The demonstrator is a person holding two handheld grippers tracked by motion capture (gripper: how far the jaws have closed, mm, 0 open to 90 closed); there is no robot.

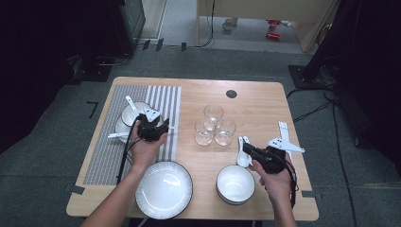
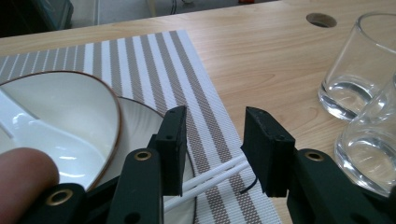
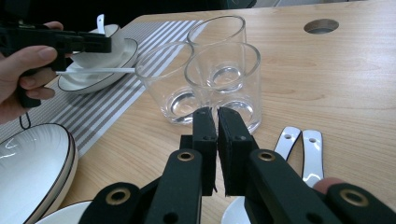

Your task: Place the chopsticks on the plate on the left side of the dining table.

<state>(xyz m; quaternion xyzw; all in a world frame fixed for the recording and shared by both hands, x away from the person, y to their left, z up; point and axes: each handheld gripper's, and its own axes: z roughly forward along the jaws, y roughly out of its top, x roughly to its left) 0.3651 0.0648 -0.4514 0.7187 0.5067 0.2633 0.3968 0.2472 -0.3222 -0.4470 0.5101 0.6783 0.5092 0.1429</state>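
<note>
On the striped mat (image 1: 106,142) our left gripper (image 2: 212,140) has its jaws apart above white chopsticks (image 2: 210,179) lying across the plate (image 2: 140,121) rim. We read no writing anywhere. Our right gripper (image 3: 217,140), clenched empty, waits near three glasses (image 3: 219,70); bare wood lies beyond.

I see my left gripper (image 1: 152,126) at centre-left of the high view, its jaws parted with a clear gap between the pads in its own view. The left hand (image 1: 144,149) wraps the body from below, forearm rising from the bottom edge. My right gripper (image 1: 253,152) sits at lower right, jaws pressed together, the right hand (image 1: 274,182) gripping behind it, wrist angled inward
</note>
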